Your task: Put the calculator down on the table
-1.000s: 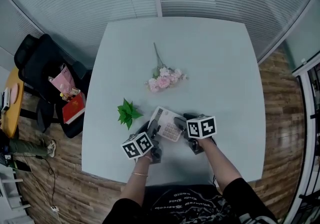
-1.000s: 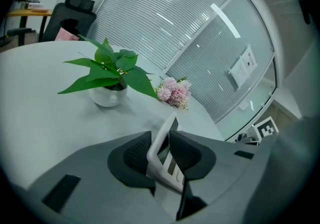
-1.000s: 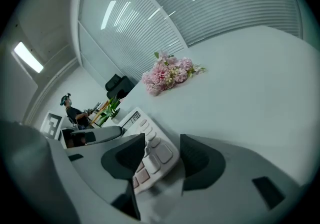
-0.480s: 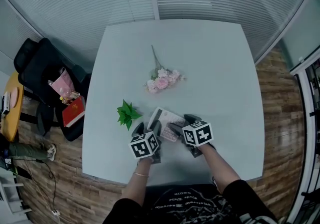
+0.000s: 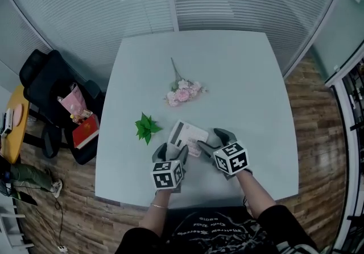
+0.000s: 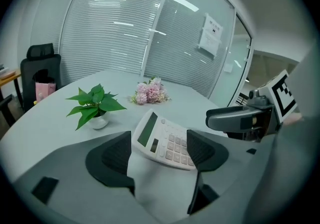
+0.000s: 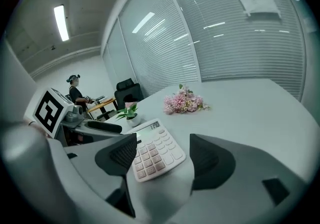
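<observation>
The white calculator (image 5: 188, 136) lies flat on the pale table (image 5: 244, 82) near the front edge, display end pointing away and to the left. L gripper (image 5: 170, 150): jaws opening, already wide apart, nothing gripped. In the left gripper view the calculator shows thru the gap, just beyond the pads, w/ no pad pressing on it. R gripper (image 5: 215, 140): jaws spread wide, empty, w/ the calculator just ahead and a bit left of the gap in the right gripper view. The grippers flank the calculator's near end, one per side. A small green potted plant (image 5: 147, 127) stands just left of the calculator, not touching. A pink flower bunch (image 5: 183, 92) lies further back, mid-table. A black chair (image 5: 48, 85) w/ a pink bag (image 5: 73, 99) and a red book (image 5: 85, 131) stands off the table's left side.
</observation>
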Tool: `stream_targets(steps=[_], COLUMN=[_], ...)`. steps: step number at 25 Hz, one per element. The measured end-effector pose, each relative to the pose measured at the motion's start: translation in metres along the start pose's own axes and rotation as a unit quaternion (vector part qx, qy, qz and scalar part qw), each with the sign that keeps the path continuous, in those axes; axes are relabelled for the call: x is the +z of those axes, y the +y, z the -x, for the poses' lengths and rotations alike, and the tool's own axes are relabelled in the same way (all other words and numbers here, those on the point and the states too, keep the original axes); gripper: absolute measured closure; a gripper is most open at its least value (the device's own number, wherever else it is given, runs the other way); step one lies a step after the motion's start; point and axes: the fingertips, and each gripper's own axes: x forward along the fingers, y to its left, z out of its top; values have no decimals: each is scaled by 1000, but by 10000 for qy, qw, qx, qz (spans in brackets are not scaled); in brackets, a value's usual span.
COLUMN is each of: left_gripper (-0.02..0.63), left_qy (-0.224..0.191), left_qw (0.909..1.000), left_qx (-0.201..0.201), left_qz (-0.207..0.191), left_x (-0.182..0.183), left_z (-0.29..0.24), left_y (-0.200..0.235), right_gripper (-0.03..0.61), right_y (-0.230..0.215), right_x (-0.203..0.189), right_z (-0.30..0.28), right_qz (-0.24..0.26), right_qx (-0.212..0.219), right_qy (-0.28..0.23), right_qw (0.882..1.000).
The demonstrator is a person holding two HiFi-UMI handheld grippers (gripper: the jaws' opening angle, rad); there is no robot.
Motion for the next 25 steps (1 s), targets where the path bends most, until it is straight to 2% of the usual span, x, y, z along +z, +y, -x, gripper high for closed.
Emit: stream_targets(steps=[9, 14, 16, 19, 25], left_gripper=[264, 264, 264, 263, 264], left_qy=[-472, -992, -1125, -1109, -956], left_qw=[9956, 9858, 9838, 9835, 9837], left_qx=[-687, -1323, -1379, -1412, -1459], left_qz=[-439, -281, -219, -199, -448], left_x=[-18, -26, -32, -51, -86], left_z=[65, 101, 112, 125, 150], left_y=[-32, -46, -45, -42, -36], right_gripper=[250, 256, 259, 261, 265], right_y=[41, 71, 79, 92, 109], right_x=[-11, -20, -26, -42, -81], right_z=[55, 85, 95, 106, 123], right_qz=[448, 527, 520, 583, 547], right_qx=[-227, -300, -375, -533, -875], right_qy=[-457, -796, -903, -900, -785], right_qw=[9977, 9950, 9939, 9928, 9916])
